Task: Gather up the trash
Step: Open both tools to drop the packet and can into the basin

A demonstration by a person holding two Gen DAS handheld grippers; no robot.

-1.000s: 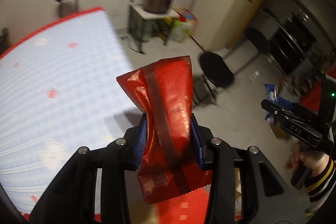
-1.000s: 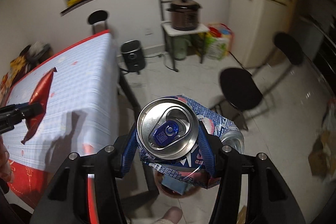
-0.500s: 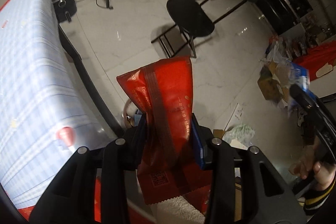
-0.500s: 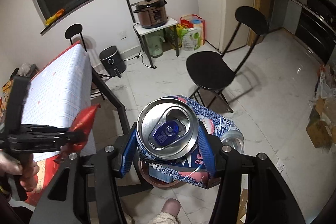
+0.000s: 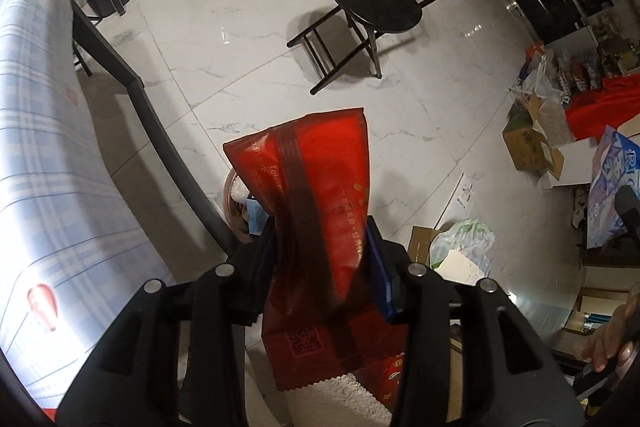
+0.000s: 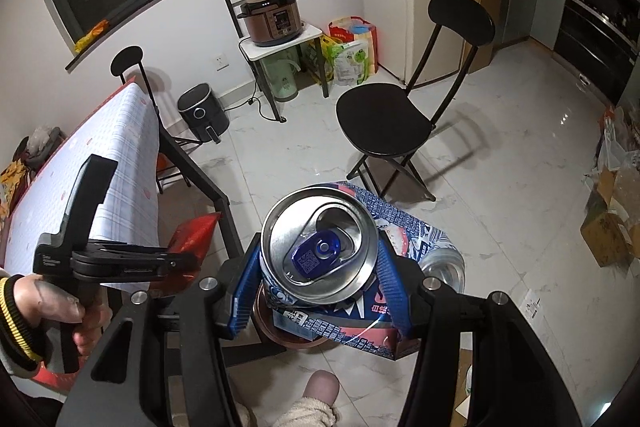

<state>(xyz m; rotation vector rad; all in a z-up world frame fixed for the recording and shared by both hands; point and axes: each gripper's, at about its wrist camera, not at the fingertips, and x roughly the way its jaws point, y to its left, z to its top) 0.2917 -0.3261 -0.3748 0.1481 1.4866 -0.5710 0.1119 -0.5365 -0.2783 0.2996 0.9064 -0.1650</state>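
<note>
My left gripper [image 5: 322, 259] is shut on a red foil wrapper [image 5: 316, 211] and holds it over a round copper-rimmed bin [image 5: 236, 203] on the floor beside the table leg. My right gripper [image 6: 320, 263] is shut on an opened silver drink can [image 6: 320, 247] together with a blue and pink wrapper [image 6: 408, 231]. It hangs over the same bin [image 6: 280, 335], which shows below the can with a blue packet inside. The left gripper [image 6: 188, 261] with its red wrapper [image 6: 196, 233] shows at the left of the right wrist view.
A table with a blue checked cloth [image 5: 44, 155] and black legs [image 5: 168, 155] stands on the left. A black folding chair [image 6: 384, 123] stands on the white tiled floor. Cardboard boxes and bags [image 5: 532, 143] lie at the right. An air fryer [image 6: 202, 113] sits by the wall.
My left gripper has swung from over the table out and down over the floor bin with the red wrapper. My right gripper has kept the can and risen slightly.
</note>
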